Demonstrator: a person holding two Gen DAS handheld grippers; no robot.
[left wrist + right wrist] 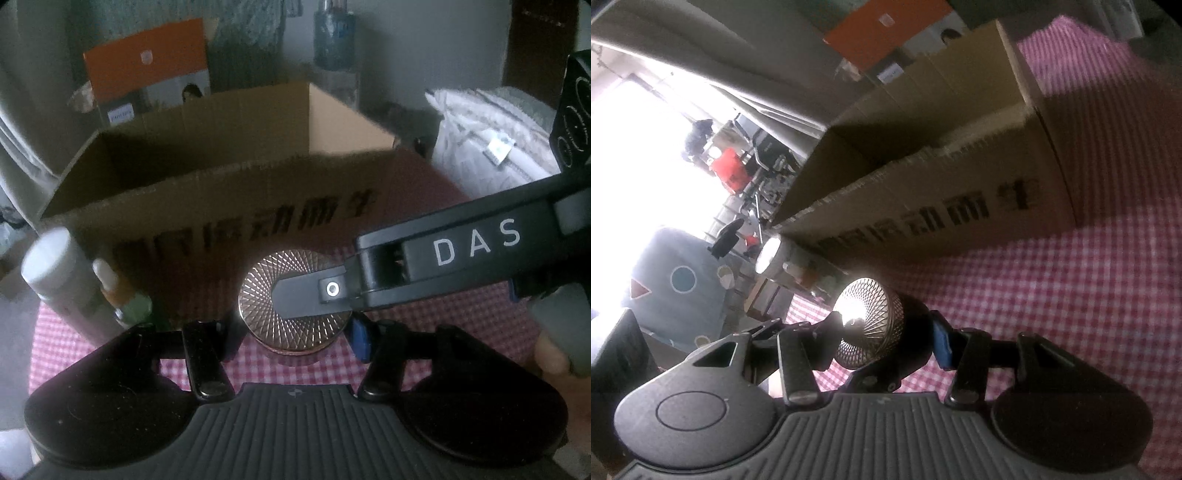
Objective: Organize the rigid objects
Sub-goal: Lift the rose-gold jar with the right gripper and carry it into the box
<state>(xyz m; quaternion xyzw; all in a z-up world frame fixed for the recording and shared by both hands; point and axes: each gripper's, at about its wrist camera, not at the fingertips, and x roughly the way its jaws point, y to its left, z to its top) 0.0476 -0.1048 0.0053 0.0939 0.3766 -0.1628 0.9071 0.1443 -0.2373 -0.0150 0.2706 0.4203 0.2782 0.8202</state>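
Observation:
A round metal tin (258, 291) with a fine engraved lid hangs just over the pink checked cloth, in front of an open cardboard box (221, 206). My left gripper (293, 332) is shut on the tin's sides, a dark finger on the left and a blue pad (360, 338) on the right. My right gripper reaches in from the right, and its upper finger (303, 301) lies flat on the lid. The right wrist view shows the tin (875, 325) tilted, with my right gripper (881, 341) shut on it. The box (942, 206) stands just beyond.
A tall white bottle (55, 273) and a smaller bottle (110, 291) stand at the box's left front corner. An orange carton (147, 74) is behind the box, and white bedding (480, 140) lies to the right. A hand (550, 354) holds the right gripper. Checked cloth (1071, 314) spreads to the right.

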